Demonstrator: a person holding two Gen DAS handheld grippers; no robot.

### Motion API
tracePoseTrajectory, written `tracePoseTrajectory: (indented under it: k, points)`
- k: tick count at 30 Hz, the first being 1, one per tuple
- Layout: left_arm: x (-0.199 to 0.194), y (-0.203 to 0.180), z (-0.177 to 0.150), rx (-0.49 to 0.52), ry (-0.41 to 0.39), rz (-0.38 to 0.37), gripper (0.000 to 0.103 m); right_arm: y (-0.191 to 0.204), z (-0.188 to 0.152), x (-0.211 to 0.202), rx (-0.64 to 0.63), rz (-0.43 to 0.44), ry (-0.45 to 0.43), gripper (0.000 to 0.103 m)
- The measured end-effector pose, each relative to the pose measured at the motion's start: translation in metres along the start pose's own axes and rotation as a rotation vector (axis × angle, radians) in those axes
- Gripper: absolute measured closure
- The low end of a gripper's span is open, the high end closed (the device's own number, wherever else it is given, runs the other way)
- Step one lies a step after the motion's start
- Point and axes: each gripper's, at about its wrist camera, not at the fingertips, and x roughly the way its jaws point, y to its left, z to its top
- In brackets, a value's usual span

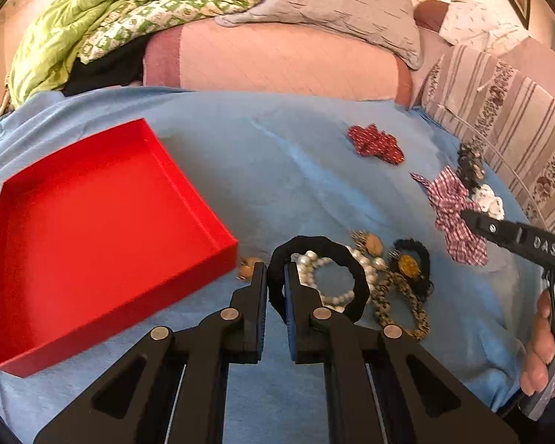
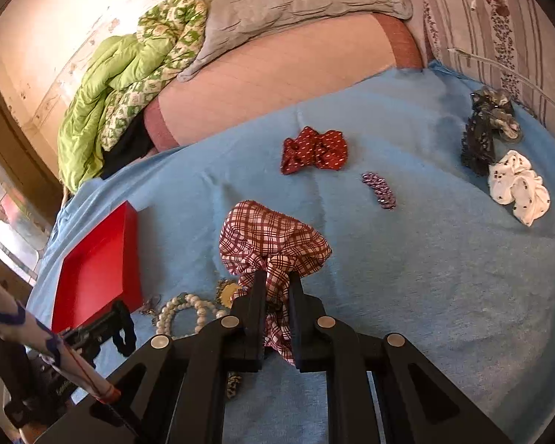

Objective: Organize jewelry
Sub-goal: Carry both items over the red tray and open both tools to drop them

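On blue blanket | left gripper pinching black scrunchie | right gripper pinching plaid scrunchie

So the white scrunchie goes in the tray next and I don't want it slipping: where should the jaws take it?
Pinch one puffy fold of the white scrunchie from above. It lies flat and crumpled on the blue blanket, apart from the dark scrunchie, so a raised ruffle probably gives the surest bite.

A blue blanket covers the near part of the bed. Beyond it lies a pink bedsheet, with a grey pillow on its far side. A crumpled green quilt sits far left. A striped floral cloth runs along the right.
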Motion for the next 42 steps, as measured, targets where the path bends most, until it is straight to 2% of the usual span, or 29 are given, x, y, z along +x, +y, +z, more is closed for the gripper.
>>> tracePoseTrajectory:
  k: [7, 13, 20, 26, 32, 37, 40, 42]
  points:
    - [-0.011, 0.029, 0.016, -0.051, -0.023, 0.032, 0.094, 0.024, -0.002, 0.006, -0.040, 0.051, 0.041, 0.091]
    - [-0.017, 0.072, 0.028, -0.136, -0.027, 0.080, 0.094, 0.068, 0.001, 0.011, -0.077, 0.113, 0.083, 0.091]
    - [-0.019, 0.148, 0.050, -0.257, -0.058, 0.192, 0.094, 0.152, 0.016, 0.039, -0.176, 0.173, 0.149, 0.091]
    - [-0.007, 0.207, 0.065, -0.348, -0.040, 0.225, 0.094, 0.219, 0.031, 0.074, -0.237, 0.210, 0.210, 0.091]
    - [0.012, 0.238, 0.069, -0.415, -0.007, 0.202, 0.094, 0.274, 0.044, 0.115, -0.296, 0.184, 0.239, 0.091]
    - [0.022, 0.250, 0.070, -0.458, 0.010, 0.192, 0.094, 0.296, 0.052, 0.157, -0.298, 0.152, 0.291, 0.091]
    - [0.026, 0.247, 0.068, -0.441, 0.030, 0.214, 0.094, 0.303, 0.053, 0.178, -0.299, 0.118, 0.308, 0.091]
    - [0.030, 0.247, 0.069, -0.444, 0.035, 0.202, 0.094, 0.306, 0.054, 0.193, -0.292, 0.103, 0.319, 0.091]
